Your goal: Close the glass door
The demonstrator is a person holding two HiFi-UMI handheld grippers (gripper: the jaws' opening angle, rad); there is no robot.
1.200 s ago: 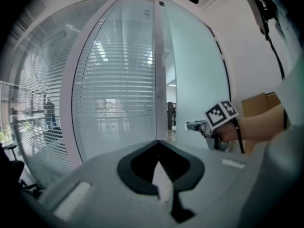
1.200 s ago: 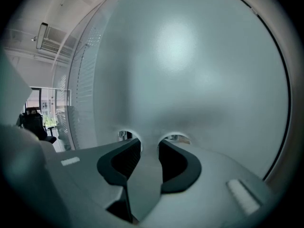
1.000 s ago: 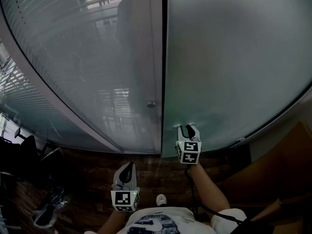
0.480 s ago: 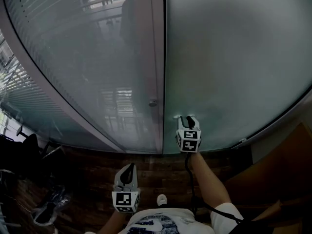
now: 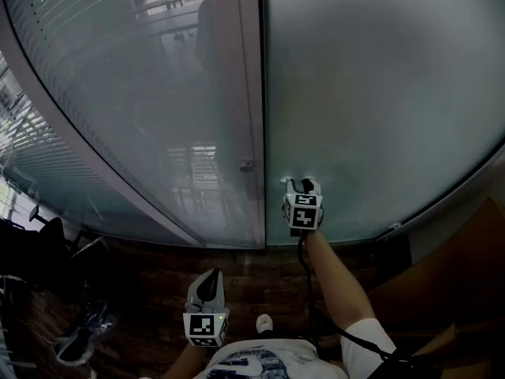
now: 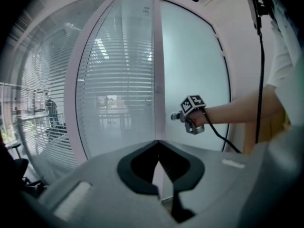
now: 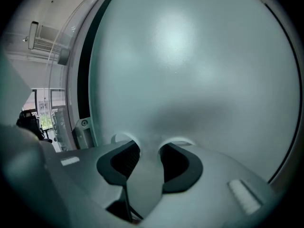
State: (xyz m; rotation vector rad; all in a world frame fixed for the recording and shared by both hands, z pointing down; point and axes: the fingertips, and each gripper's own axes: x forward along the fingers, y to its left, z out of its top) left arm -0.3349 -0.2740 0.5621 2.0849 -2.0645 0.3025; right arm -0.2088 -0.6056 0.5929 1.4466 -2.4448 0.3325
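Frosted glass door (image 5: 379, 93) sits just rt of door frame (image 5: 253, 93): prob heavy, stiff, slick (breakable), so push flat nr frame. Tips of right gripper (image 5: 304, 183) touch glass, jaws just opening, nothing btwn; left gripper (image 5: 210, 276) closed, back from frame.

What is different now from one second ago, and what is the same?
The right tool, tips against the frosted glass door, moved forward, pushing the door towards its frame; the dark gap at the door's edge looks narrower. This tool's jaws, apart and empty, have just opened slightly further. The left tool stayed low near the person's body.
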